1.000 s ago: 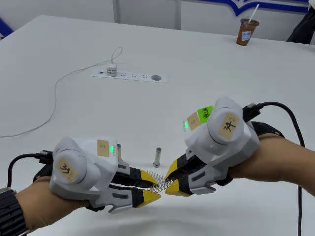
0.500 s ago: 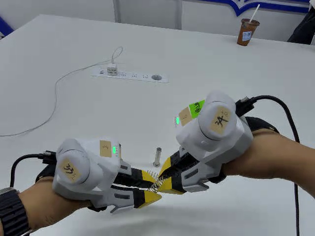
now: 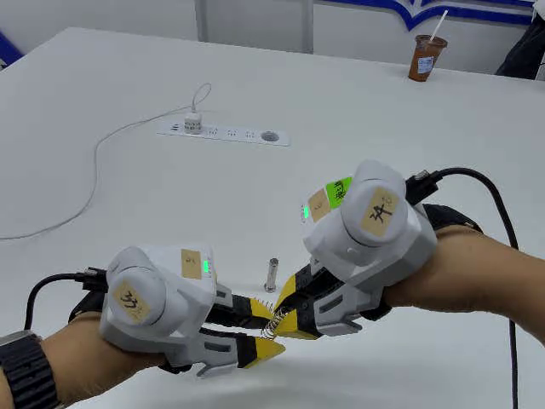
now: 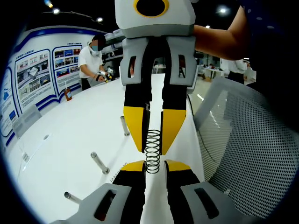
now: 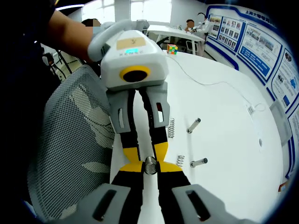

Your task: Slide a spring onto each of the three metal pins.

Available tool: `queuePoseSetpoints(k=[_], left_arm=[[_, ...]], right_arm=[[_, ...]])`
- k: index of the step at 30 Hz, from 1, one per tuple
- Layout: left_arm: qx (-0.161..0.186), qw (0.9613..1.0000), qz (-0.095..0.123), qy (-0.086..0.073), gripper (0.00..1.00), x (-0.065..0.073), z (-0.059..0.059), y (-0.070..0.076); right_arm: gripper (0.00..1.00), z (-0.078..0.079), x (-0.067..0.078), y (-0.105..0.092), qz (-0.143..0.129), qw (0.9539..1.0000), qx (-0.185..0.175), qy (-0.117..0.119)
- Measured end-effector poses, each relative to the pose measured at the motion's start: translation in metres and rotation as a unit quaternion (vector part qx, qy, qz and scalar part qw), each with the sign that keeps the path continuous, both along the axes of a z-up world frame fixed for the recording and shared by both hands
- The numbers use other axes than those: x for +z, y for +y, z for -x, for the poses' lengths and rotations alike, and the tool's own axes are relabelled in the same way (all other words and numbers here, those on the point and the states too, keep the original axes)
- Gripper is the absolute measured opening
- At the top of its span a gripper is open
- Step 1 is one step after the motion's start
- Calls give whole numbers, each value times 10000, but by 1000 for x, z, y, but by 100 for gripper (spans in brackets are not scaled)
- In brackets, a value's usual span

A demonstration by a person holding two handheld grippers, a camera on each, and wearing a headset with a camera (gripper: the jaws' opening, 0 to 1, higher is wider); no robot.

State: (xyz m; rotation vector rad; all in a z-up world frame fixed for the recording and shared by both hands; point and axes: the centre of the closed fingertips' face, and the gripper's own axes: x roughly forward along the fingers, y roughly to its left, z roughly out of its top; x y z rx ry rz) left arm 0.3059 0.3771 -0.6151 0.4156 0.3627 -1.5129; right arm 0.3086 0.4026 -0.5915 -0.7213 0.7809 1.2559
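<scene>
Head view shows the small steel coil spring (image 3: 274, 321) by the near edge of the white worktop (image 3: 358, 119), bridged between both tools. The left hand-held gripper (image 3: 261, 328) is clamped on one end and the right hand-held gripper (image 3: 289, 310) on the other, probably a handover to square it up for the upright grey metal pin (image 3: 272, 274) just behind. Compared with a second ago, the two have drawn closer, and less of the coil shows between them.
</scene>
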Motion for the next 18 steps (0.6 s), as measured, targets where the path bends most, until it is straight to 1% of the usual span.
queuePoseSetpoints(k=[5, 11, 15, 18], left_arm=[[82, 9999, -11, 62, 23, -1, -1, 5], [227, 9996, 29, 141, 30, 1, -4, 13], [300, 9994, 66, 173, 33, 3, -4, 18], [364, 9992, 68, 166, 36, 4, -4, 23]], right_arm=[[12, -3, 2, -5, 29, 10000, -45, -11], [12, -7, 4, -15, 75, 9998, -155, -34], [12, -8, 4, -21, 114, 9997, -210, -40], [12, -9, 4, -27, 169, 9995, -248, -38]])
